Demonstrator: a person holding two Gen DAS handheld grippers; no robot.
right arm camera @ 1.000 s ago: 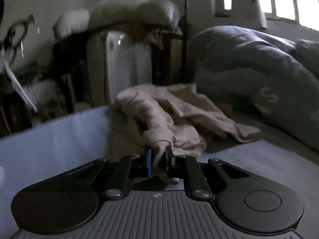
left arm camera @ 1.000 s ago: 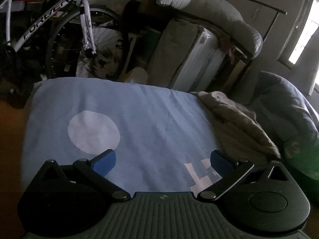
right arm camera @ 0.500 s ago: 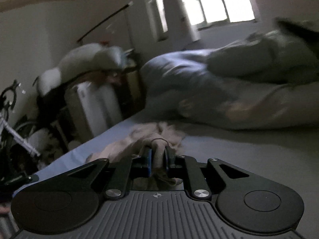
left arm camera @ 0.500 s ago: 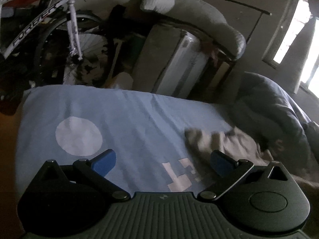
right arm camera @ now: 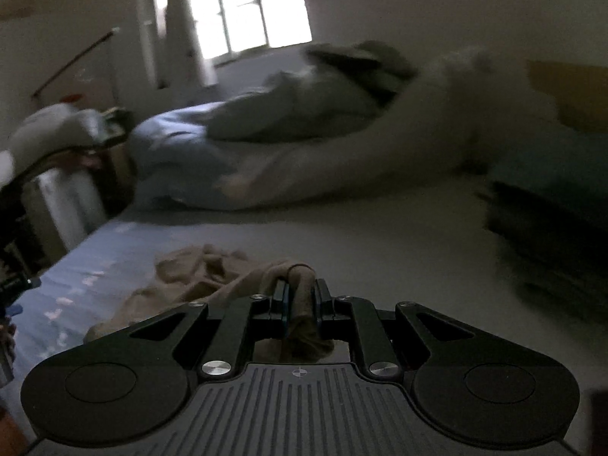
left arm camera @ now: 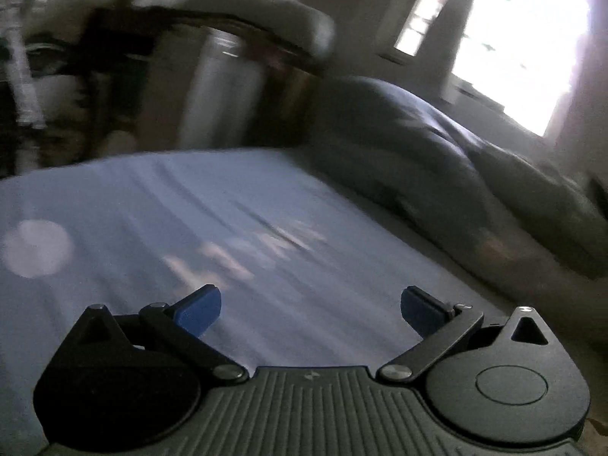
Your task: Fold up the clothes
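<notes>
A crumpled beige garment (right arm camera: 205,273) trails across the bed in the right wrist view. One bunched fold of it is pinched in my right gripper (right arm camera: 300,292), which is shut on the cloth; the rest drags behind to the left over the blue sheet (right arm camera: 76,288). In the left wrist view my left gripper (left arm camera: 309,309) hangs open over the blue sheet (left arm camera: 190,209) with nothing between its blue pads (left arm camera: 199,309). The garment does not show in the blurred left view.
A rumpled duvet (right arm camera: 304,144) and pillows lie along the far side of the bed under a bright window (right arm camera: 247,3). A stack of dark folded things (right arm camera: 551,220) sits at the right. A white appliance (left arm camera: 220,91) and clutter stand beyond the bed's end.
My right gripper has swept the beige garment away from the bed's end and across the mattress, swinging toward the window. The left gripper has drifted right, staying open; the garment left its view.
</notes>
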